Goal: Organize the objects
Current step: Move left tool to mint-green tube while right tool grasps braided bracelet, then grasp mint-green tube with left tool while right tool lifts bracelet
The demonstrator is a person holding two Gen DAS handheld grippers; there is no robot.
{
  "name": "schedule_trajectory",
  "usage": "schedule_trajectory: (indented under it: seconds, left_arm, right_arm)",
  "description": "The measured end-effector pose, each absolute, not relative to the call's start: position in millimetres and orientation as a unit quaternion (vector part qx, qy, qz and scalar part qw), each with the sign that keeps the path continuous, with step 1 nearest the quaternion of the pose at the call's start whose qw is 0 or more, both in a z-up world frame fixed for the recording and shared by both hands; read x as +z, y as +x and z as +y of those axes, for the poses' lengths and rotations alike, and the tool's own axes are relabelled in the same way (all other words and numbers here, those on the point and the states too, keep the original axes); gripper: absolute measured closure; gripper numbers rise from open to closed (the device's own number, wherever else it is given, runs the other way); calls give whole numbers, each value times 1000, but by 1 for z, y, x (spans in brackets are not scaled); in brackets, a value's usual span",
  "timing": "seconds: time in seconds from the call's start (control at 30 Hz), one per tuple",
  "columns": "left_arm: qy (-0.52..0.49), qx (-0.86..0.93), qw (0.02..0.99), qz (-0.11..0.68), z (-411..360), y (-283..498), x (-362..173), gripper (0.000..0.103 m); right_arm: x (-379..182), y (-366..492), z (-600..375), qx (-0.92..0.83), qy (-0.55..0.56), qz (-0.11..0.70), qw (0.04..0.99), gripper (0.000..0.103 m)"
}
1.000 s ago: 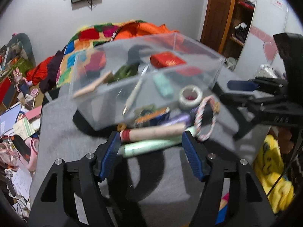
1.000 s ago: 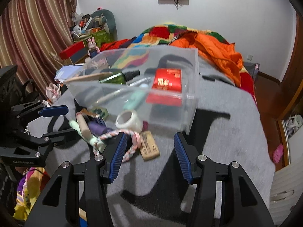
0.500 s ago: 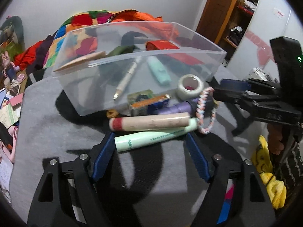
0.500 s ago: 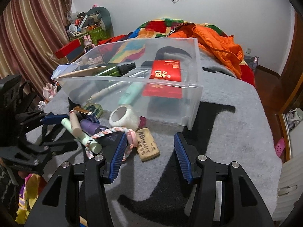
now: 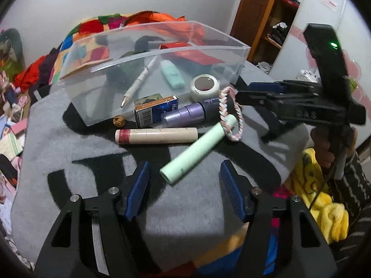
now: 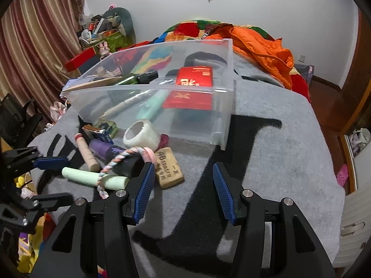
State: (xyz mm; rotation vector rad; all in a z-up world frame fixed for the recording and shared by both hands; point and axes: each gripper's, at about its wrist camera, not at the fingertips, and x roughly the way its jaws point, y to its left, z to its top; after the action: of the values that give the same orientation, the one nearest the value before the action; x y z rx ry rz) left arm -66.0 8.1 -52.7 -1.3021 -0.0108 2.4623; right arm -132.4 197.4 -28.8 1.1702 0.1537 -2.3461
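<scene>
Left gripper [image 5: 185, 183] sits at the bottom centre of its frame with jaws spread wide and nothing between them, above grey blanket [image 5: 69, 143]. Just beyond its fingertips, in the middle of the frame, lies a mint-green tube [image 5: 199, 149], slanting from lower left to upper right. A braided pink-and-white ring [image 5: 231, 113] rests across its upper end. Above the tube, a cream stick with a red end [image 5: 156, 135] lies level. Behind it stand a blue-and-white carton [image 5: 156, 110] and a purple bottle [image 5: 185, 115] on its side, with a small brown bead [image 5: 119, 121] to the left of the carton. A white tape roll [image 5: 205, 86] sits against the clear plastic bin [image 5: 97, 106], which fills the upper centre. Inside the bin are a white pen [image 5: 138, 83], a mint-green case [image 5: 172, 74] and a red packet [image 5: 197, 54].

Right gripper [image 6: 183, 190] occupies the bottom centre of its own frame, jaws likewise apart and empty. A tan eraser with printed characters [image 6: 168, 168] lies just beside its left fingertip. The same loose items lie at the left of that frame, in front of the bin. In the left wrist view the right gripper appears at the right edge, its fingers pointing toward the braided ring without touching it.
</scene>
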Motion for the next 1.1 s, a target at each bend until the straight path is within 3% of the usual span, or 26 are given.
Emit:
schedule_trajectory:
  seconds: [0.13,0.2,0.3,0.5,1.1]
  left_arm:
    - [-457,871,183,-6,13,-76,-55,42]
    - [-455,871,187,-7,16,-78,-55,49]
    - [-448,877,176,3,19,-73,-55,62]
    - [-451,874,180,-12,15,-55,-54,77]
    - [-470,860,197,35,49,-79,-56,78]
  right_arm:
    - [-29,-133,188,-858,436,60,267,55]
    - [-29,-133,184,-859,433,66,267,56]
    - [-28,-133,178,-860,427,76,269,68]
    - [-30,-135,170,-855,421,80,292,90]
    - [-27,-113,206,-864,420,58,273,92]
